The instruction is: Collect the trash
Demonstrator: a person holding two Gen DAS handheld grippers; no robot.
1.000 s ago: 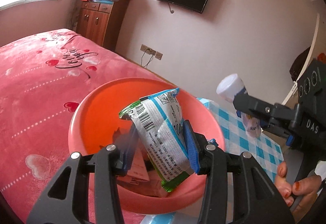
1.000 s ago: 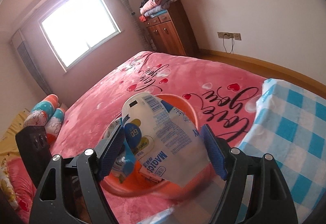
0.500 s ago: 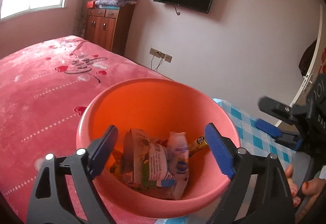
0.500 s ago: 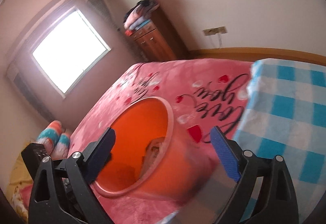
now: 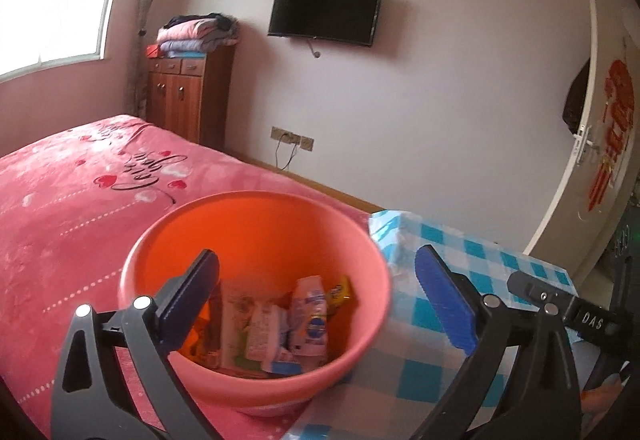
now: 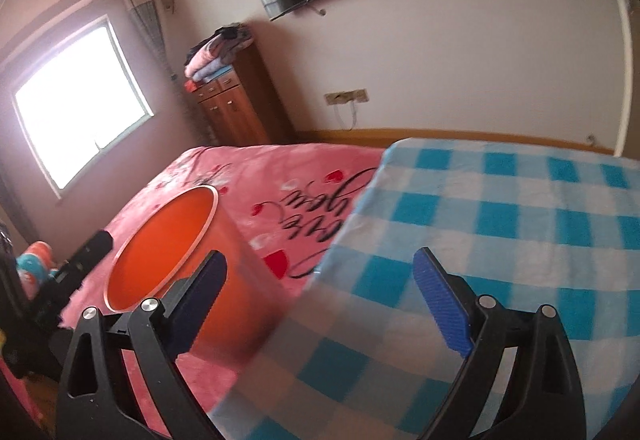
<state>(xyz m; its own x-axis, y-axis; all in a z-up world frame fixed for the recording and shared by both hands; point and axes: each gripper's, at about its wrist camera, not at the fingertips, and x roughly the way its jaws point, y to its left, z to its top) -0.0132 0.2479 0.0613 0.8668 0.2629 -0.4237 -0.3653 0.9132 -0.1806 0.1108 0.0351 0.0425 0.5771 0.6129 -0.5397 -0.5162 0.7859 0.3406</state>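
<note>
Trash is gathered in the round orange plastic bucket (image 5: pixel 256 292) on the pink bed (image 5: pixel 60 208)

The left gripper (image 5: pixel 316 304) and right gripper (image 6: pixel 320 292) have just been opened wide – nothing is held. The light, crinkly wrappers and the small white plastic bottle (image 5: pixel 308 324) are easily crushed and slippery – the stiff bucket rim is best gripped beside the blue-checked table (image 6: pixel 500 224).

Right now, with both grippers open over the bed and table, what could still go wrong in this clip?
1. The orange bucket stands on the soft pink bedspread, hard against the checked tablecloth; a nudge might tip it and spill the wrappers.
2. The right gripper hangs at the tablecloth's edge beside the bucket; sweeping back, its fingers could clip the wall.
3. The right-wrist view is blurred, so any leftover trash could go unnoticed.
</note>
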